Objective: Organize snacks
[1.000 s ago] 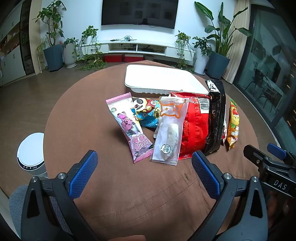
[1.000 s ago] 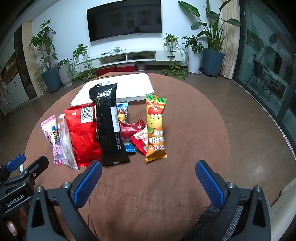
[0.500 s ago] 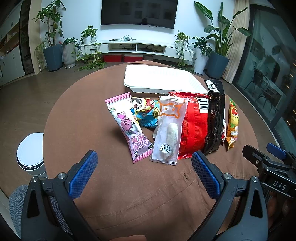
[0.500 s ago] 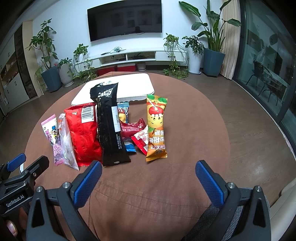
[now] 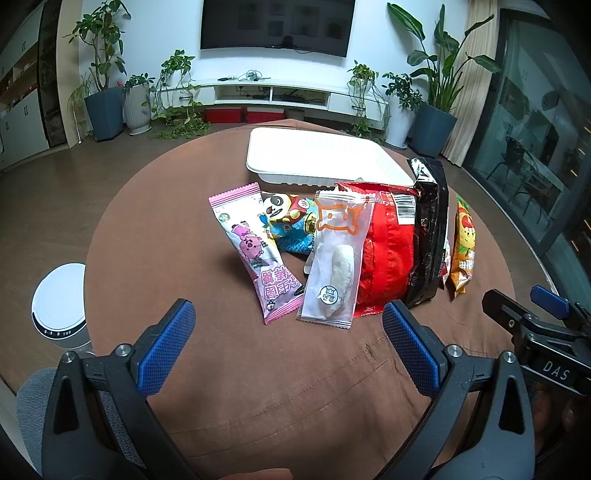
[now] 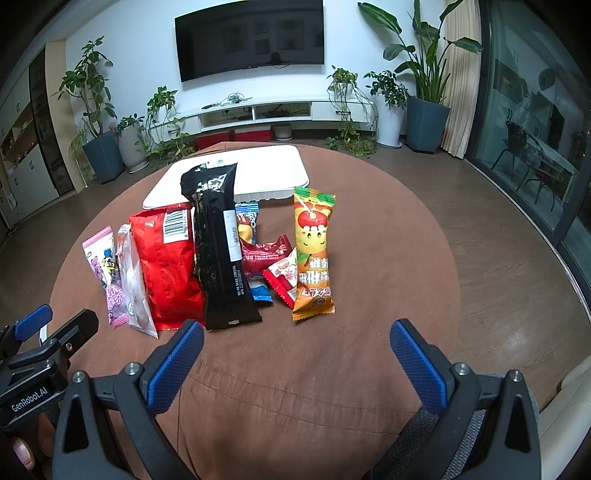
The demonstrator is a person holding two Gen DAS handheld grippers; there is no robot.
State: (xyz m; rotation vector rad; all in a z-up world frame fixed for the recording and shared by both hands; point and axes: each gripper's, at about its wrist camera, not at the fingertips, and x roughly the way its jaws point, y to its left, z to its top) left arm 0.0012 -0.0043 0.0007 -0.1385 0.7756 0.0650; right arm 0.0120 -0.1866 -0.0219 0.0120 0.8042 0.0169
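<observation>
Lying overlapped, bright snack packets (image 5: 343, 254) crowd together.

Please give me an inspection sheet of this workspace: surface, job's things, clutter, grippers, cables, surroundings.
Surface: round table under a brown cloth, creased near the front.
Job's things: white tray at the back, nothing seen in it; snack packets in a row before it, pink packet leftmost, orange packet rightmost, some overlapping.
Clutter: nothing seen.
Grippers: left hand-held gripper and right hand-held gripper open, holding nothing.
Cables: some on the TV shelf.
Surroundings: wall TV, potted plants, glass doors at right.
</observation>
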